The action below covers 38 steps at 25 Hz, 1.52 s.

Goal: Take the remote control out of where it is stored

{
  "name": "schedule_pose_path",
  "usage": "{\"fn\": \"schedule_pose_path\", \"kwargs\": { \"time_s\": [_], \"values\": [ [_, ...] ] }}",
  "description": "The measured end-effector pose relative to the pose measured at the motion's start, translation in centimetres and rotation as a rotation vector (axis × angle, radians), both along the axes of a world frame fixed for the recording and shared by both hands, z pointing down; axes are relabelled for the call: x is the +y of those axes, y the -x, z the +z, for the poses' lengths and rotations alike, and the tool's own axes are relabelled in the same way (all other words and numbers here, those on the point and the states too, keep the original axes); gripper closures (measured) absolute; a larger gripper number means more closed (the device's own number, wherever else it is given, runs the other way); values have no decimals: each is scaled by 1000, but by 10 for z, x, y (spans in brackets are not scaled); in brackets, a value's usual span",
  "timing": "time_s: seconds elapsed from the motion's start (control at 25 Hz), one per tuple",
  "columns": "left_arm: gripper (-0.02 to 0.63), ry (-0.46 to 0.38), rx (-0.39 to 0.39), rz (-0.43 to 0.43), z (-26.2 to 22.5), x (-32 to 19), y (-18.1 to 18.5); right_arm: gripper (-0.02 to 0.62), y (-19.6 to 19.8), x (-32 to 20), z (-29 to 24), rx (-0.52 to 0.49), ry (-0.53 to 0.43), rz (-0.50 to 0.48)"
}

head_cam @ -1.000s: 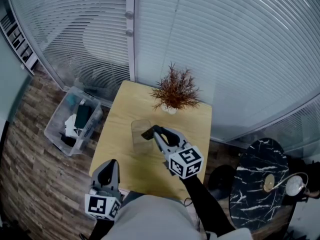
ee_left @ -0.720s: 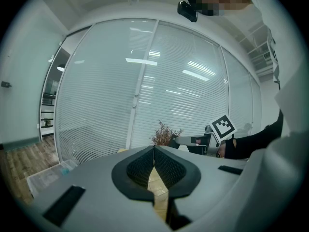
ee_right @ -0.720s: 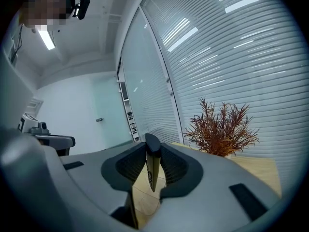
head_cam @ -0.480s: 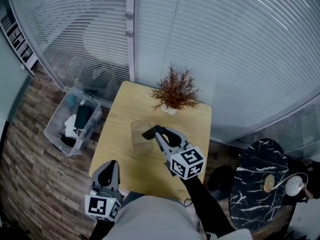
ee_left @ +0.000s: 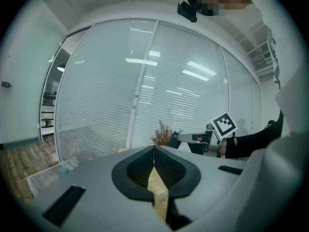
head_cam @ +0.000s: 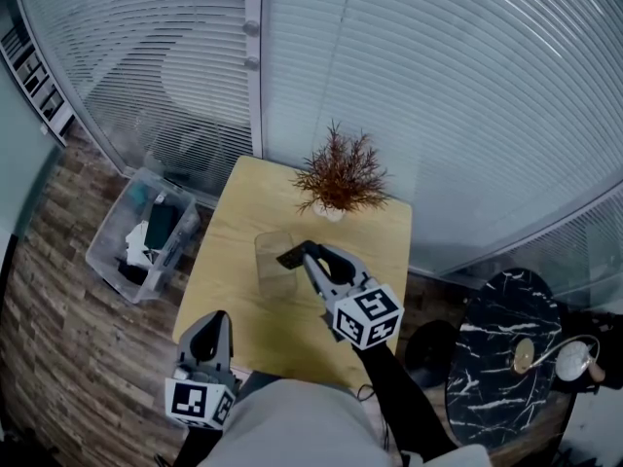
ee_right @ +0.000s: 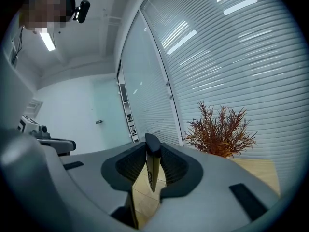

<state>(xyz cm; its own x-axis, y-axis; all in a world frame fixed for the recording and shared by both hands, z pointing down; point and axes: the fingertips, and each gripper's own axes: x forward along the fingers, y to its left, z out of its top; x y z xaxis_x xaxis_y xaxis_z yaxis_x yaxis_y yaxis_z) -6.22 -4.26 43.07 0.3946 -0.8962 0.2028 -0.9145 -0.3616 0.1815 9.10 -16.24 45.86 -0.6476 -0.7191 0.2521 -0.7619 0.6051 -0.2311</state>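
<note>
The remote control [head_cam: 290, 258] reads to me as a slim, dark slab. In the right gripper view I get it edge-on [ee_right: 151, 166], thin and black, standing nearly upright with a rounded top end. My right gripper [head_cam: 298, 256] is clamped on it, both pads pressed against its flat sides. The remote hangs over the wooden table [head_cam: 238, 202], right at the near rim of a clear container [head_cam: 270, 269]. From the head view I cannot tell whether its lower end is inside that container or just clear of it. My left gripper [head_cam: 215, 321] sits low at the table's near-left edge, well apart from the remote, its jaws closed together with nothing between them. The left gripper view [ee_left: 153, 151] confirms the tips meet. By count I see one remote, one clear container and two grippers. There is also one reddish-brown dried plant [head_cam: 341, 173] in a small white pot at the far side of the table. Off the table, one transparent storage bin [head_cam: 107, 253] with dark and white items inside rests on the wood-plank floor [head_cam: 54, 348] to the left. One round black marble side table [head_cam: 492, 363] stands to the right, carrying a couple of round objects I cannot identify. White blinds [head_cam: 448, 95] close off the far side. Apart from the container's wall beside the remote, the nearest thing is the plant, just beyond the container.
</note>
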Motion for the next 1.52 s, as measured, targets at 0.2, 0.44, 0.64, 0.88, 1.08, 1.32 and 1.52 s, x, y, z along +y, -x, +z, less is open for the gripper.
{"fn": "schedule_pose_path", "kwargs": {
  "time_s": [0.2,0.44,0.64,0.88,1.08,1.32,1.52],
  "values": [
    [598,-1,-1,-1,-1,1,0,500,-1,1,-5,-4,-8,0],
    [598,-4,1,-2,-2,2,1,500,-2,3,-11,-11,-25,0],
    [598,-2,1,-2,-1,3,0,500,-3,3,-14,-17,-36,-1],
    [598,-2,1,0,-1,3,1,500,-5,4,-18,-19,-43,6],
    [598,-1,0,2,1,3,1,500,-7,4,-19,-22,-50,15],
    [598,-3,1,2,0,3,0,500,-8,5,-20,-16,-51,20],
    [598,-4,1,2,0,3,1,500,-7,4,-20,-15,-56,17]
  ]
}}
